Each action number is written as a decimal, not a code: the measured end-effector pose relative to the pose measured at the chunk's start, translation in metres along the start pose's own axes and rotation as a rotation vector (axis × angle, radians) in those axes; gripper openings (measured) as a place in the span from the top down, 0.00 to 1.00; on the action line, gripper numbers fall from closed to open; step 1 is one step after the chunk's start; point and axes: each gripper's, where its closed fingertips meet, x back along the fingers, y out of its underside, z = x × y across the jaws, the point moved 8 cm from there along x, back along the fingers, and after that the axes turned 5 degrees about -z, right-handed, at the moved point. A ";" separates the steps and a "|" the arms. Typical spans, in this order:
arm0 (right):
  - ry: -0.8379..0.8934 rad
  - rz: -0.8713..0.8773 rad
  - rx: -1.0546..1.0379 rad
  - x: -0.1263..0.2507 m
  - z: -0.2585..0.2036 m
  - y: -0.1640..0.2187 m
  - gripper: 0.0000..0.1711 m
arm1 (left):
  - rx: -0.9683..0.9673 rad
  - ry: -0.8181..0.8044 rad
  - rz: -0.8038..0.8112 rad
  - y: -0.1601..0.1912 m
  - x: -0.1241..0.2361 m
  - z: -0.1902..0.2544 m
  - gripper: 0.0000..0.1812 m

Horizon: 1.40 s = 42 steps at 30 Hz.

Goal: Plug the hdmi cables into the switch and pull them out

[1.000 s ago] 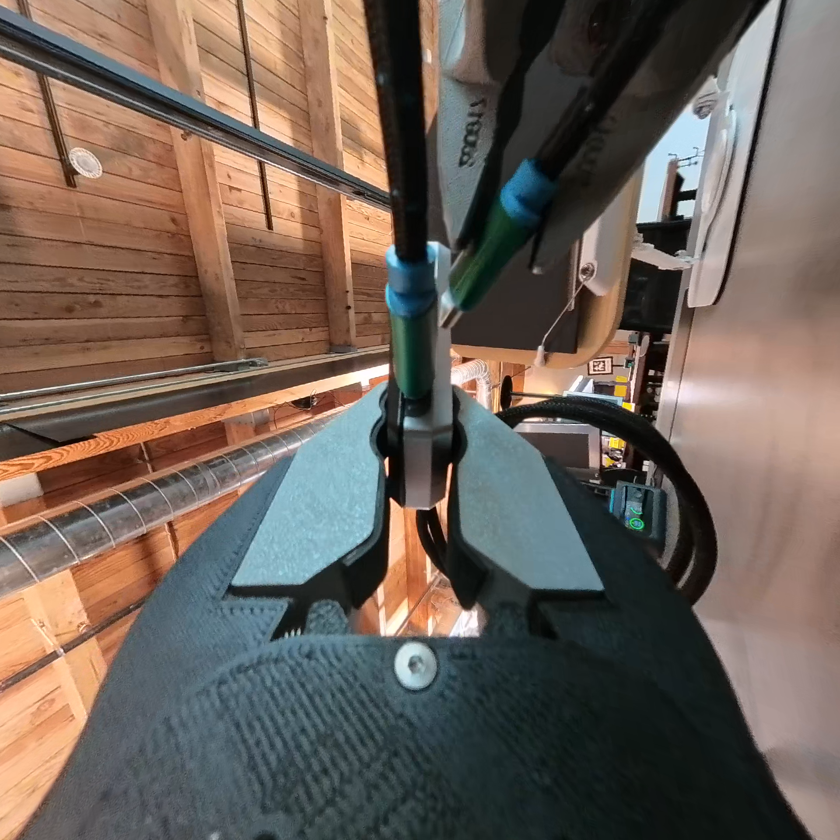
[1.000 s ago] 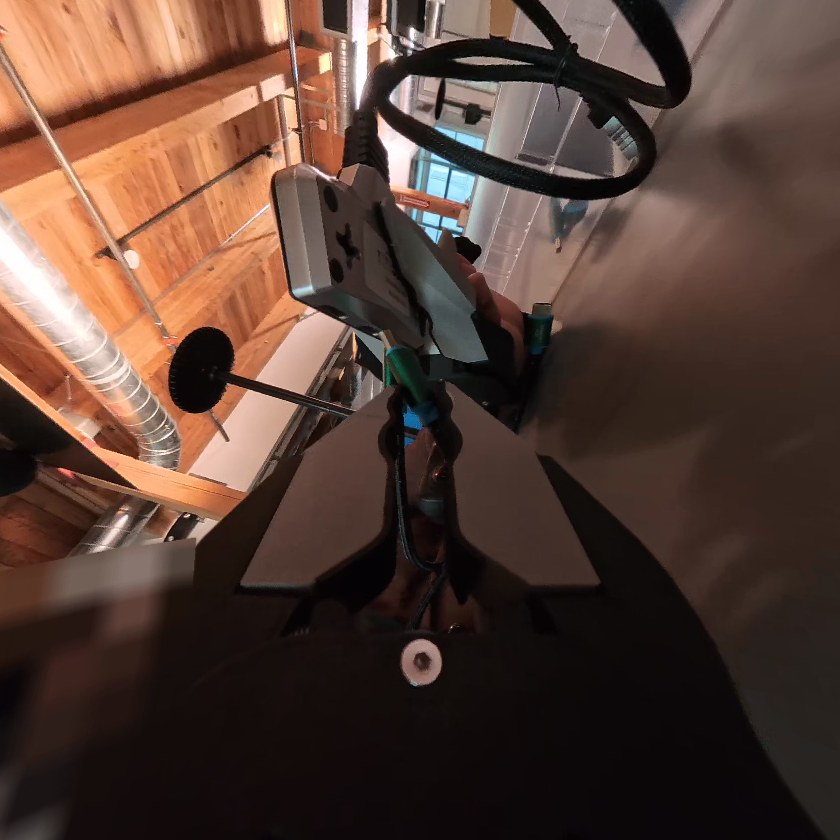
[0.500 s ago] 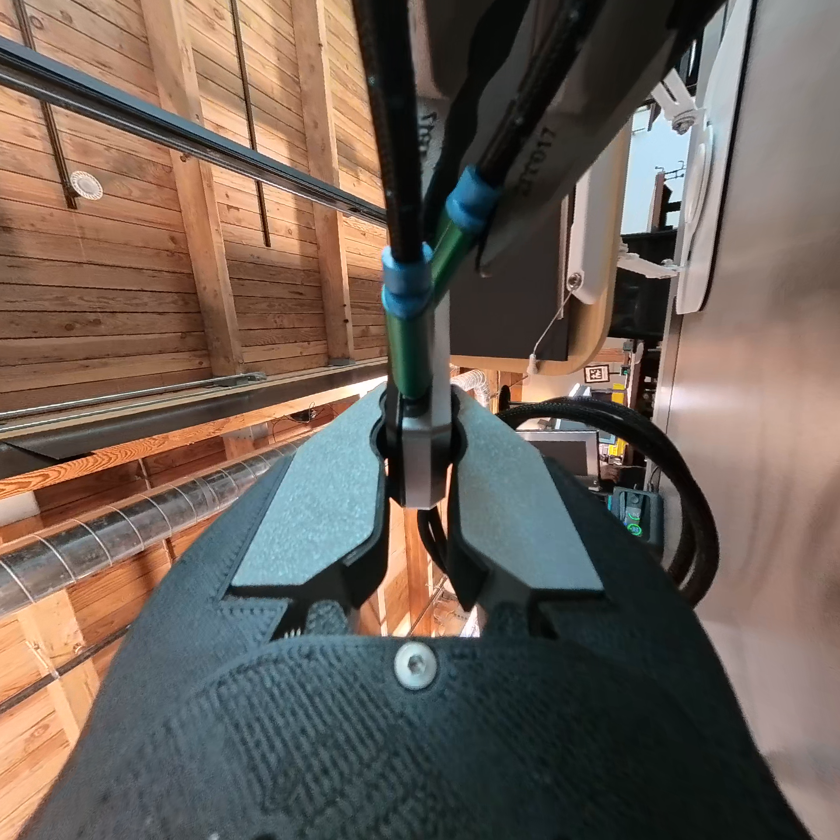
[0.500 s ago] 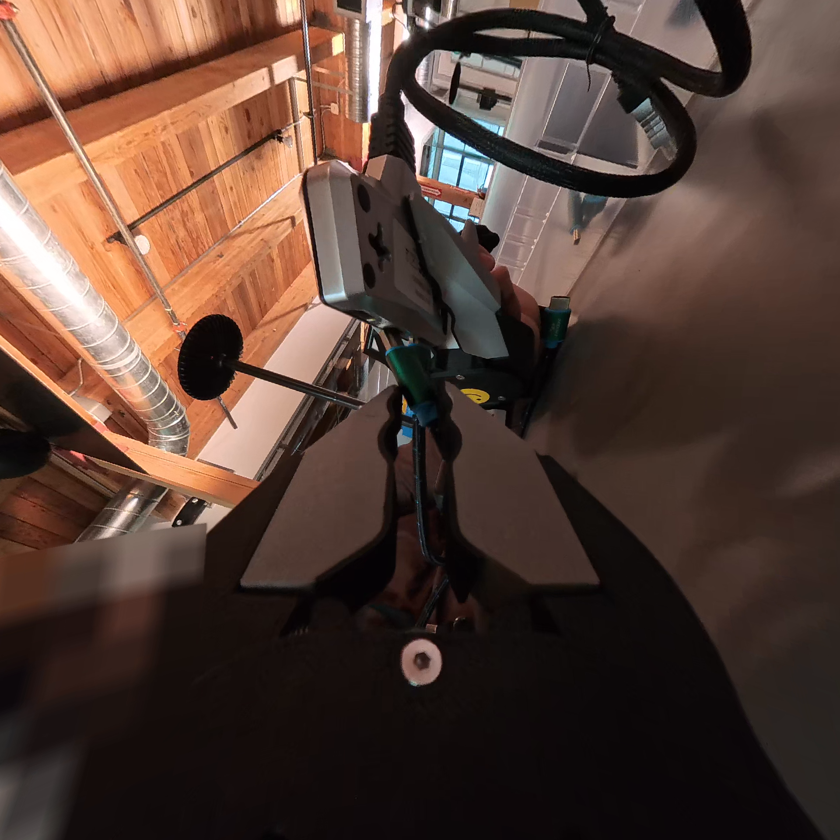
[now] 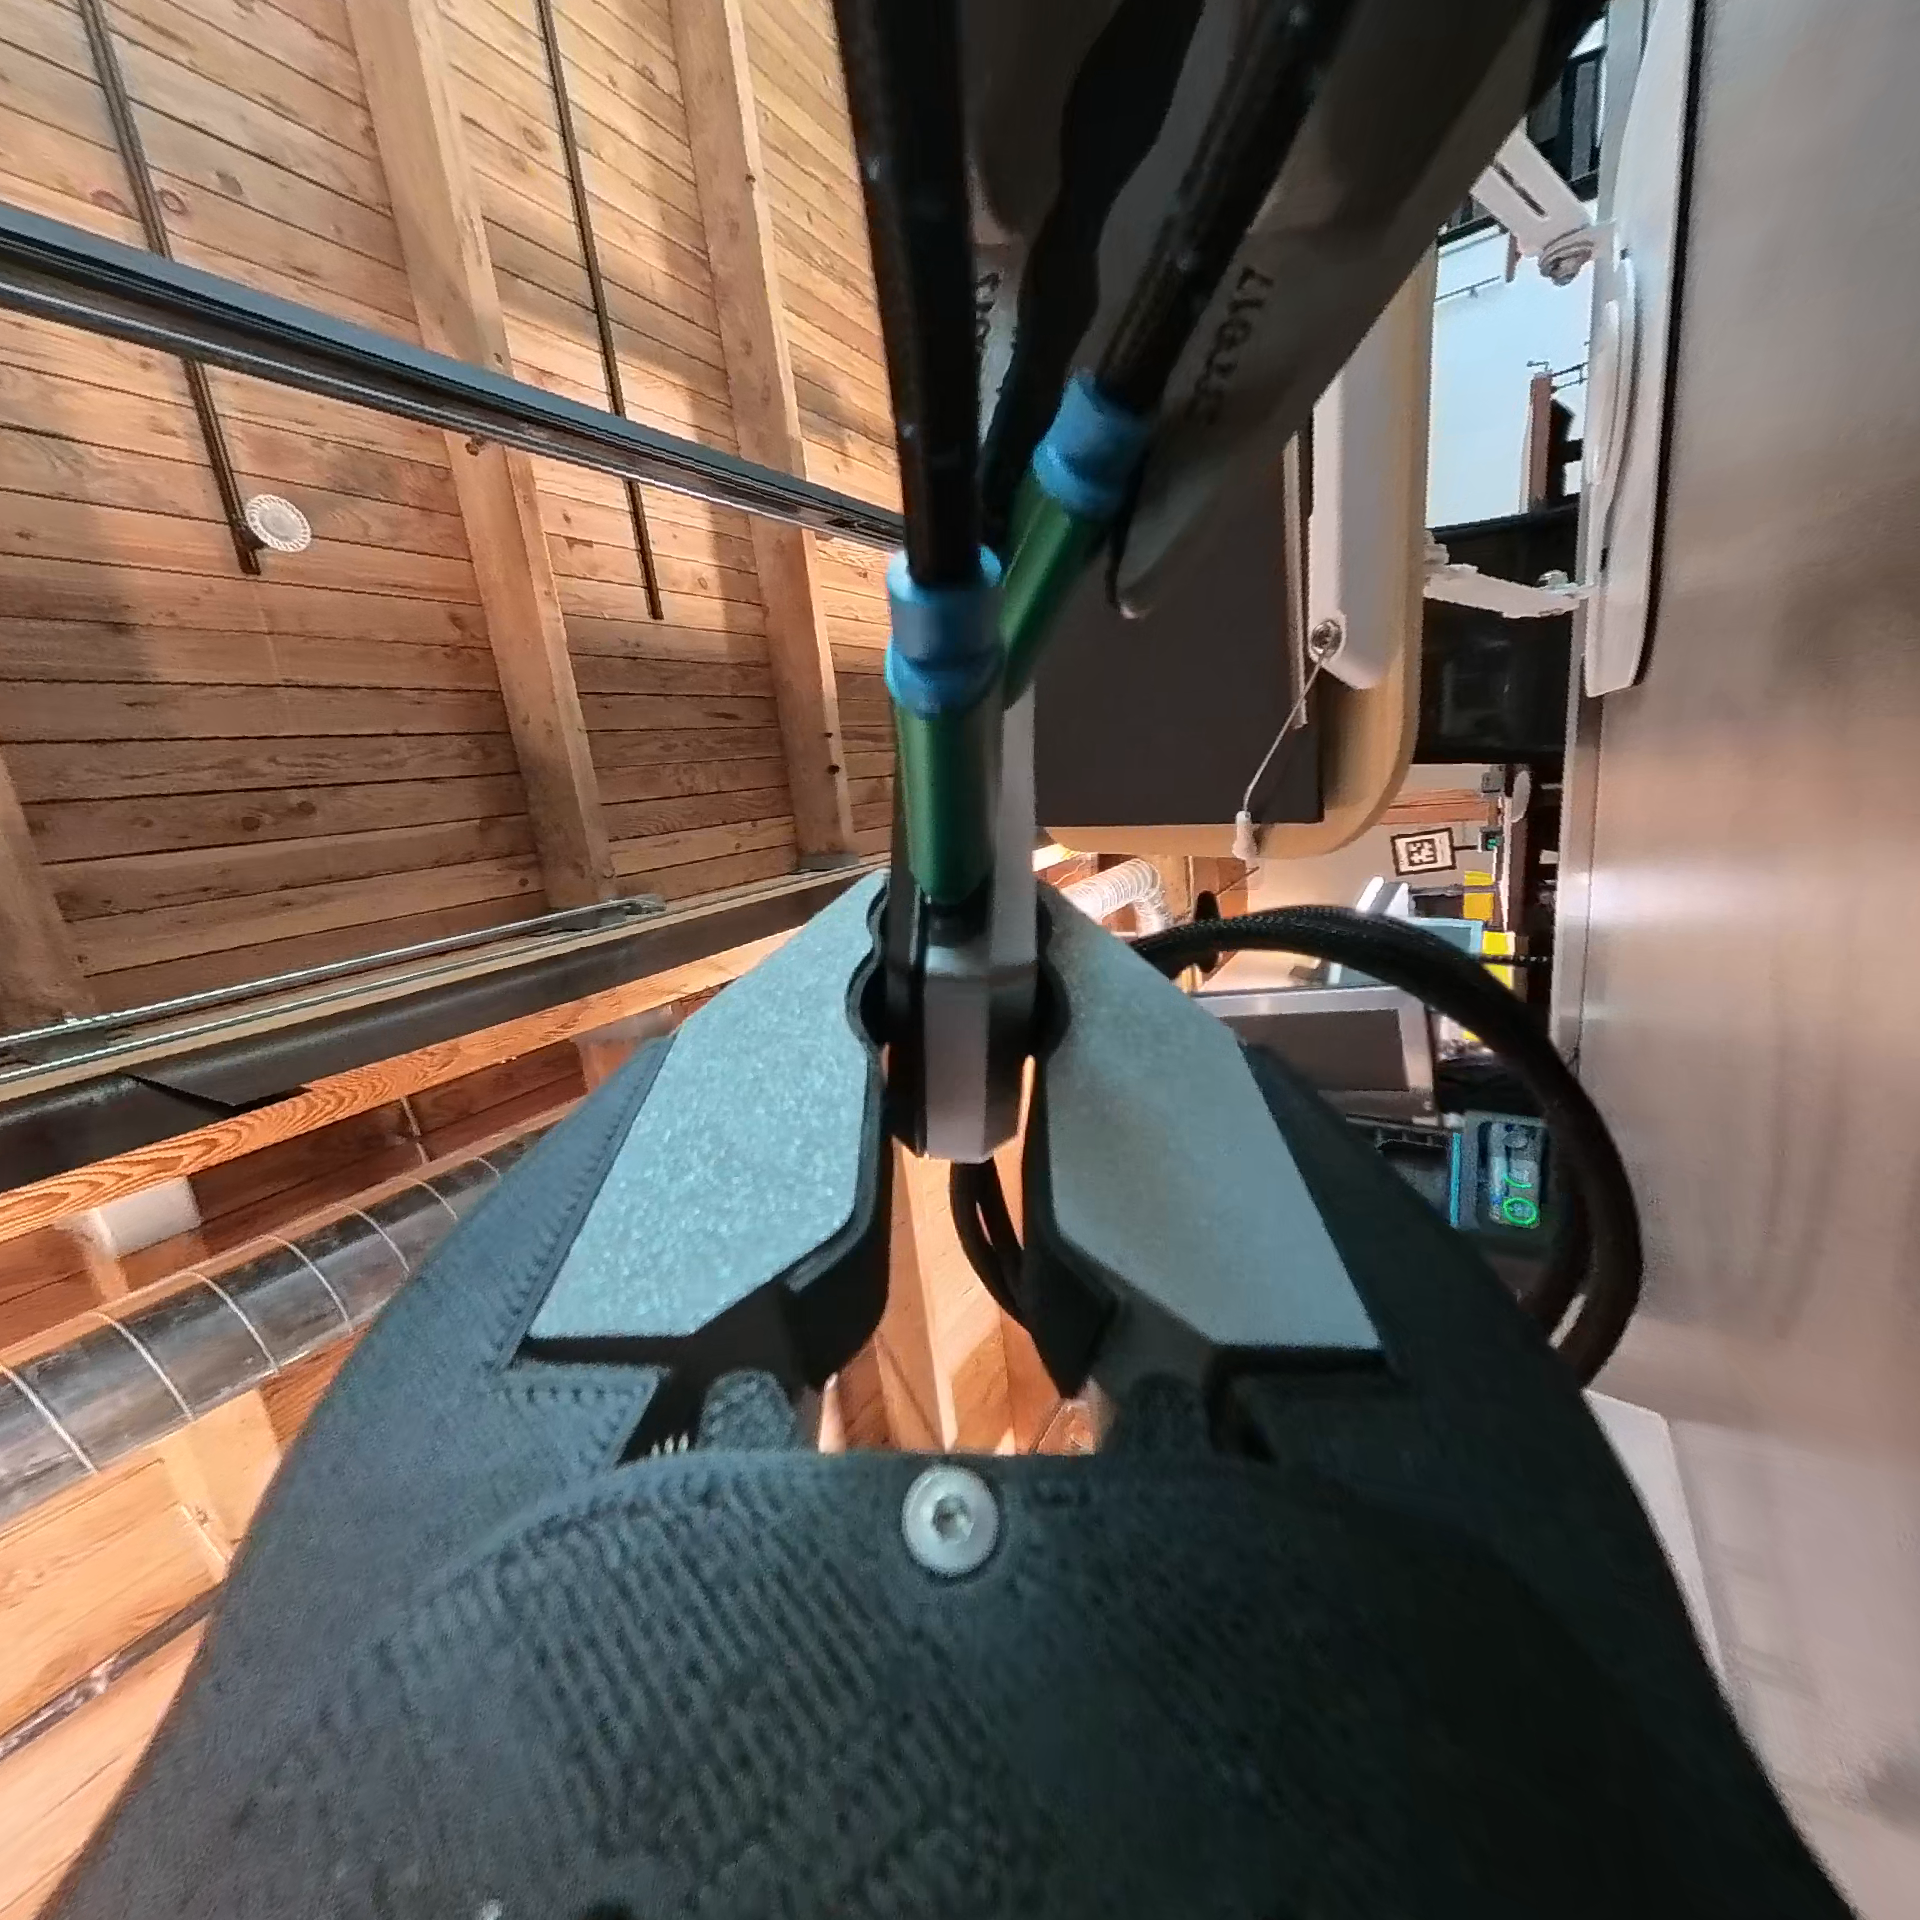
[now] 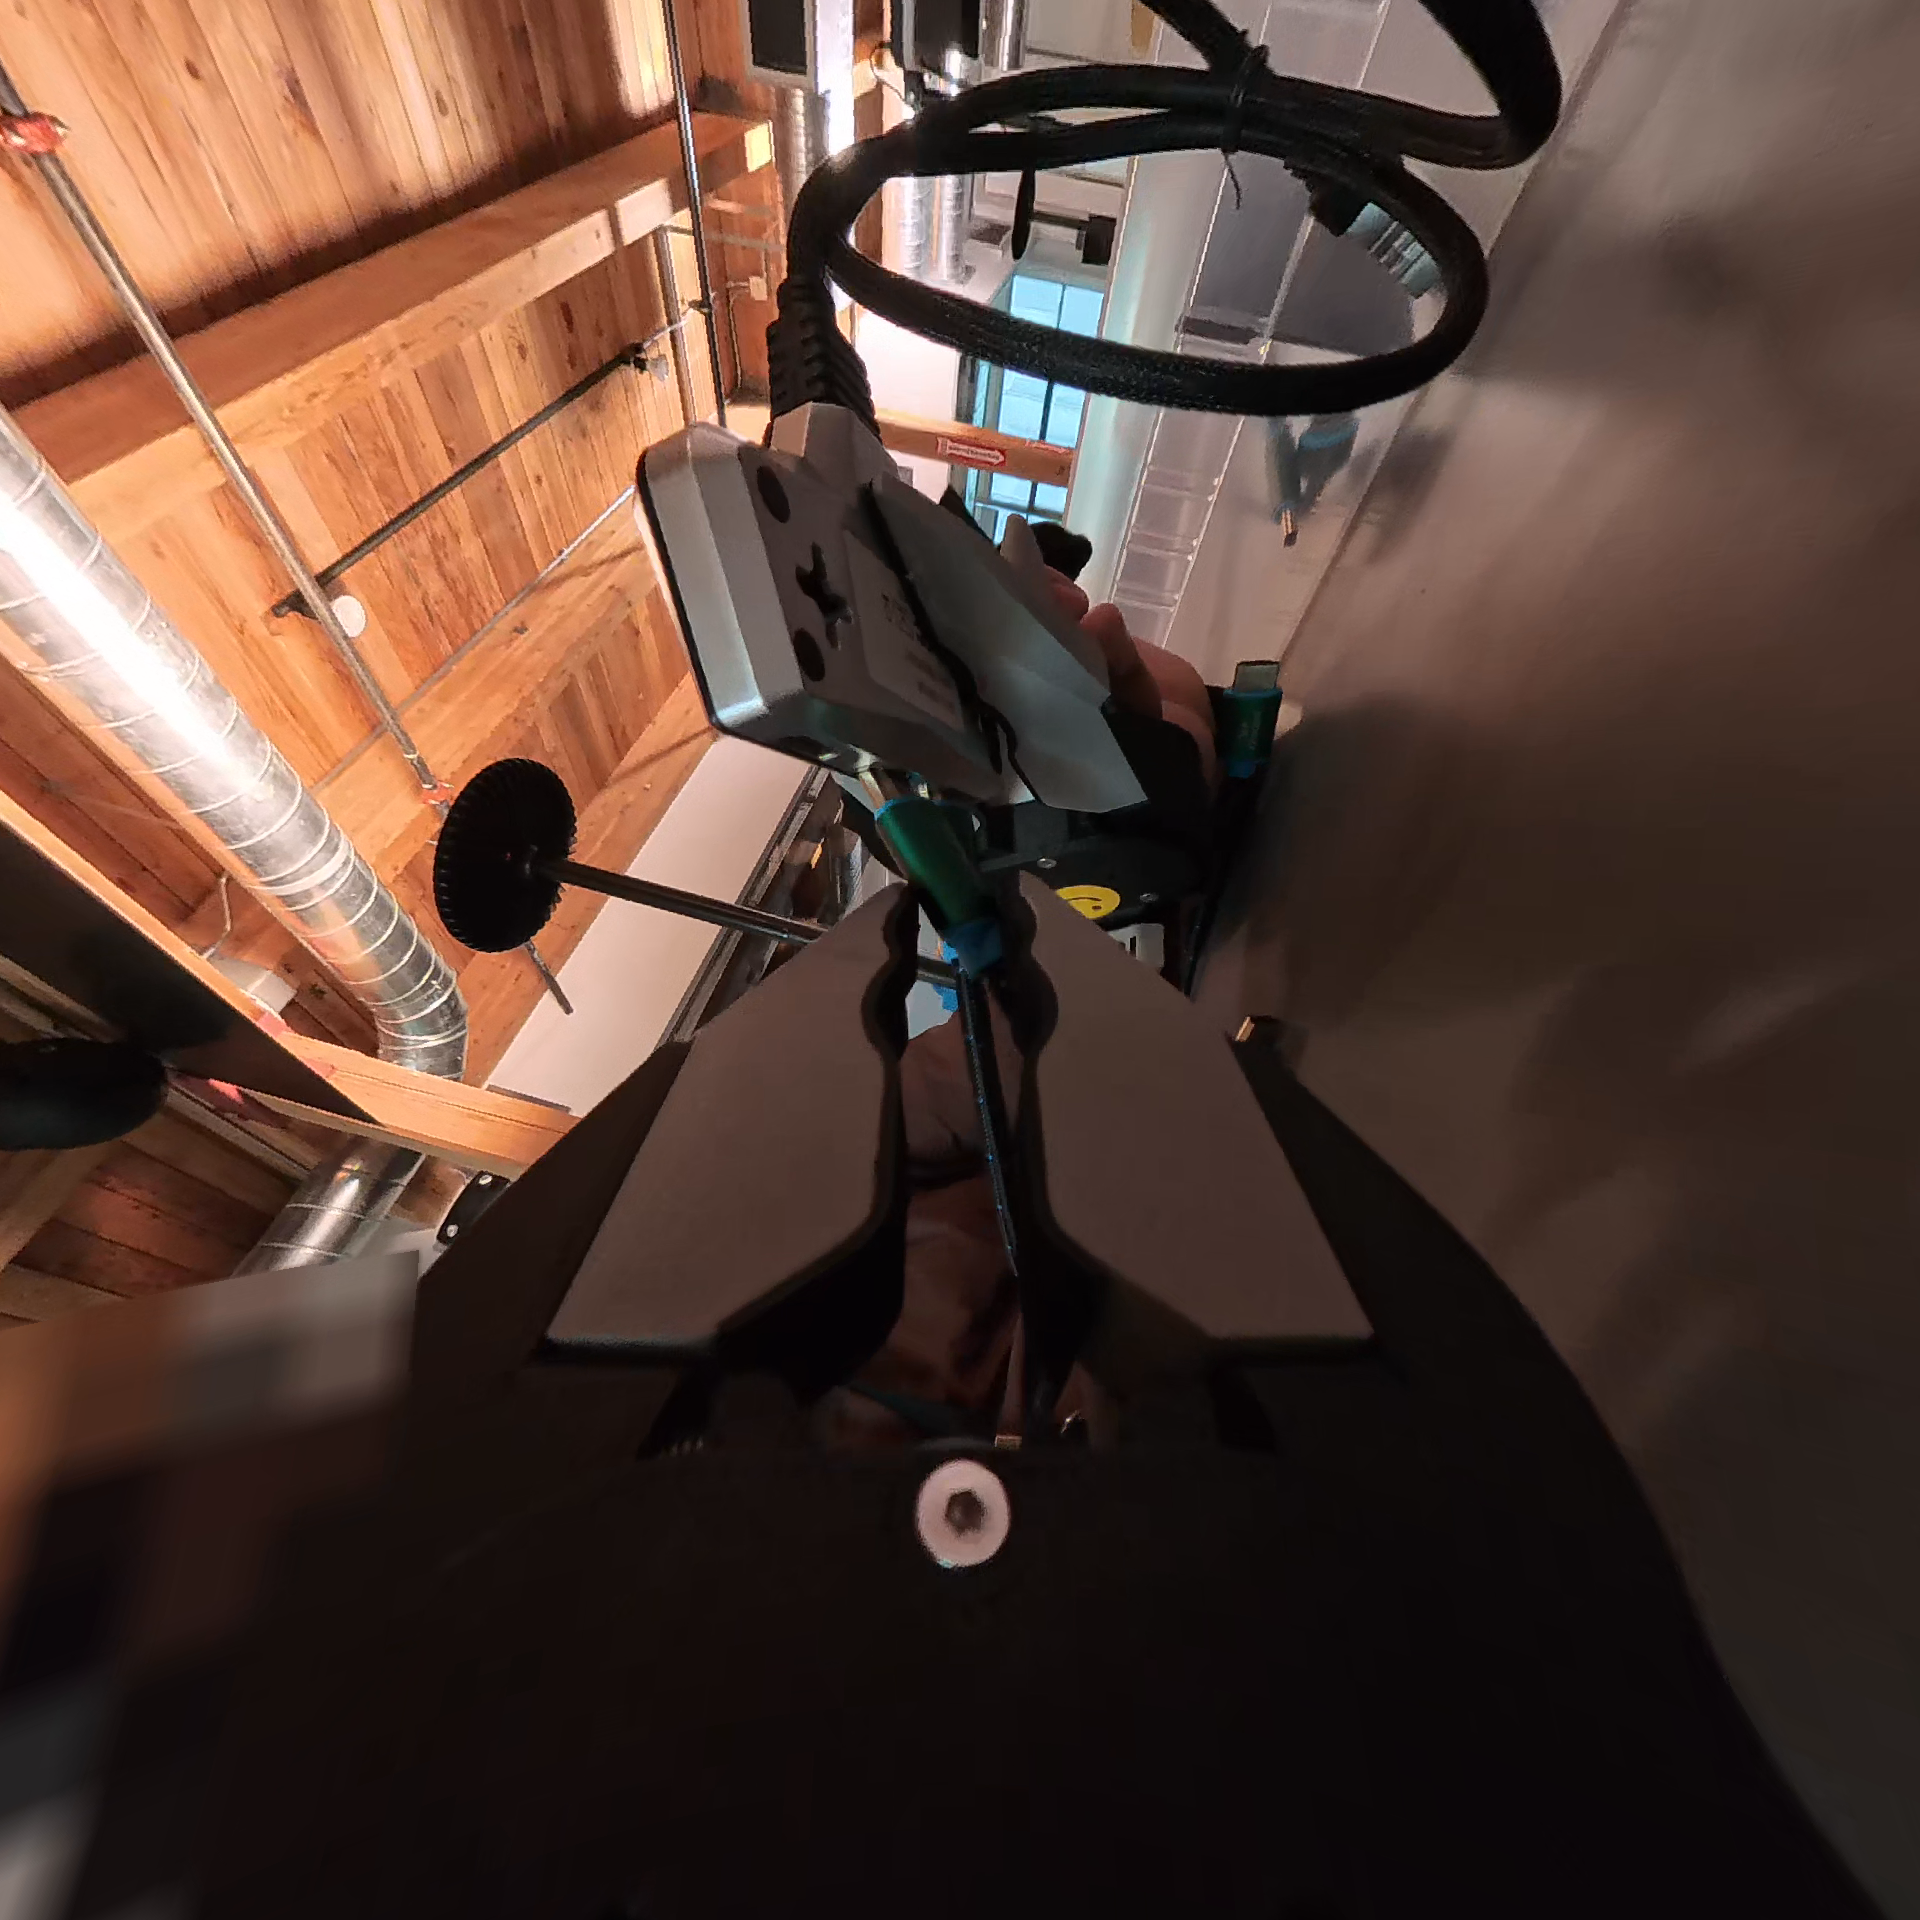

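Observation:
My left gripper (image 5: 961,997) is shut on the edge of the silver HDMI switch (image 5: 971,1049). A green plug with a blue collar (image 5: 940,790) runs along the switch's left side down to my fingertips. In the right wrist view the switch (image 6: 883,623) shows its flat underside. My right gripper (image 6: 961,935) is shut on a second green HDMI plug (image 6: 930,857), whose metal tip touches the switch's near edge. That plug (image 5: 1055,540) and the right gripper (image 5: 1247,260) show at the top of the left wrist view. Another green plug (image 6: 1252,717) sits beside the switch, tip bare.
A thick black braided cable (image 6: 1143,343) loops from the switch's far end and also shows in the left wrist view (image 5: 1538,1060). A grey surface (image 6: 1610,831) fills the right side. A black disc on a rod (image 6: 504,852), a metal duct (image 6: 239,769) and wooden beams lie left. The grippers' ends are close to 7 centimeters from one another.
The right gripper has carried its green plug closer to the switch; its tip, apart from the switch before, now meets the switch's edge. The left gripper keeps its hold on the switch.

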 end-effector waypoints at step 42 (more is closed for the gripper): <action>0.106 0.065 -0.018 0.030 0.002 -0.007 0.93 | -0.207 0.152 0.061 -0.018 -0.019 0.008 0.89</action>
